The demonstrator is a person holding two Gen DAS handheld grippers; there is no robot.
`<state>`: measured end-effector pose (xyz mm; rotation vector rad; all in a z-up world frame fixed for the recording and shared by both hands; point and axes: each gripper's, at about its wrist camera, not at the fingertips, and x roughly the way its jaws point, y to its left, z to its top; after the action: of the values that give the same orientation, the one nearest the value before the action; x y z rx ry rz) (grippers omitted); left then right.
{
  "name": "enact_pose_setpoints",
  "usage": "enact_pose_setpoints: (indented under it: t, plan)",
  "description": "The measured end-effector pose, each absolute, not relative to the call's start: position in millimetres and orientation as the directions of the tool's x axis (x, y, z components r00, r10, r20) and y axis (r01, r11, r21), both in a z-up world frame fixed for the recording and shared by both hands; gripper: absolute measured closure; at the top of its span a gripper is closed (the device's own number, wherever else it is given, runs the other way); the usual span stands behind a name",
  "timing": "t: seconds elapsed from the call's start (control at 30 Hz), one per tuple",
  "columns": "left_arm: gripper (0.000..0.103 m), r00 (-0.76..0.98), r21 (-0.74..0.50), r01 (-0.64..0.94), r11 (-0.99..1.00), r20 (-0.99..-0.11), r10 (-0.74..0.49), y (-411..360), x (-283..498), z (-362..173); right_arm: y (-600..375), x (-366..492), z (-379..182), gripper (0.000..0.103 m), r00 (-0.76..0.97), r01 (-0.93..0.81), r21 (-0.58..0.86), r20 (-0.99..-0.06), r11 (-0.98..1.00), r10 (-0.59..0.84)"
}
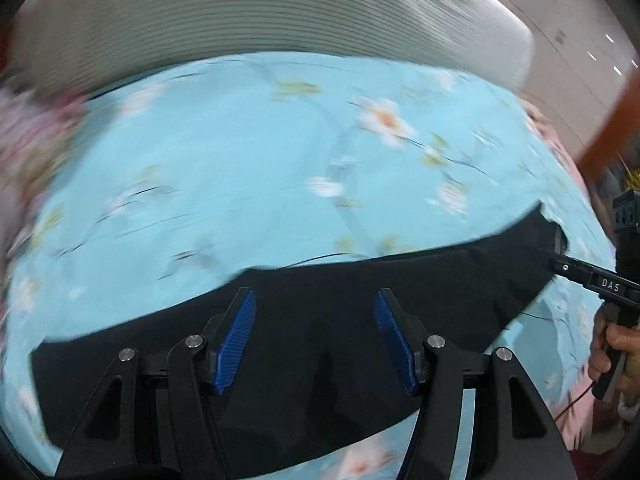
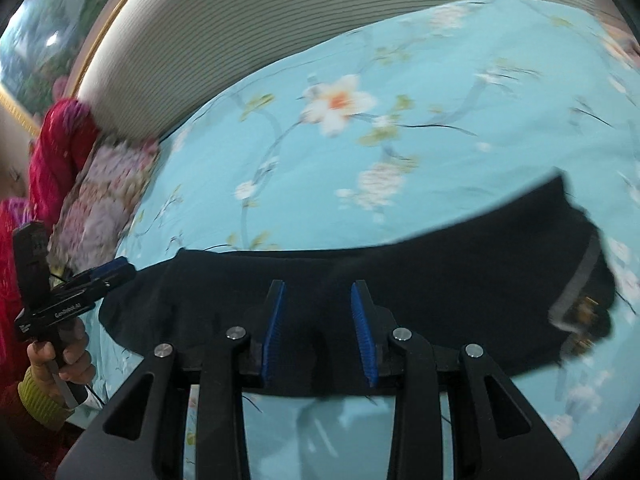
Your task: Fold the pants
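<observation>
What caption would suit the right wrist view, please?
Open right tool above black pants lying on a floral bedsheet.

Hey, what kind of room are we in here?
Most likely a bedroom: the black pants lie on a blue floral bedsheet, with a padded ribbed headboard behind it and a floral pillow at the side.

Pants [image 2: 360, 280] lie across the bedspread [image 2: 400, 100], headboard [image 2: 240, 12] behind, apparently a pillow [image 2: 100, 200] at left

1 black pants [image 1: 320, 292] — 2 grippers: left gripper [image 1: 315, 300], right gripper [image 2: 318, 292] — 1 floral sheet [image 1: 240, 160]
</observation>
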<state>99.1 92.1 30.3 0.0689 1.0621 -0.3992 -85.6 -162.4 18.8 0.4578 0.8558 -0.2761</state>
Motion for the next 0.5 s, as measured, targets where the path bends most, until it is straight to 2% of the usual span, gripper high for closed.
enact_pose_setpoints:
  t: [0.23, 0.33, 0.5]
  plan:
    - [0.039, 0.273, -0.205, 0.527, 0.825, -0.878, -0.393, -3, 121, 21, -201, -147, 20, 0.068, 0.635, 0.530, 0.305, -0.761, 0.791, -0.132]
    - [0.039, 0.163, -0.272, 0.595, 0.756, -0.881, -0.445, -50, 134, 12, -218, -169, 15, 0.068, 0.631, 0.578, 0.326, -0.760, 0.748, -0.157]
    - [0.038, 0.048, -0.315, 0.670, 0.672, -0.885, -0.463, -115, 146, 1, -245, -189, 10, 0.068, 0.642, 0.623, 0.371, -0.745, 0.688, -0.179]
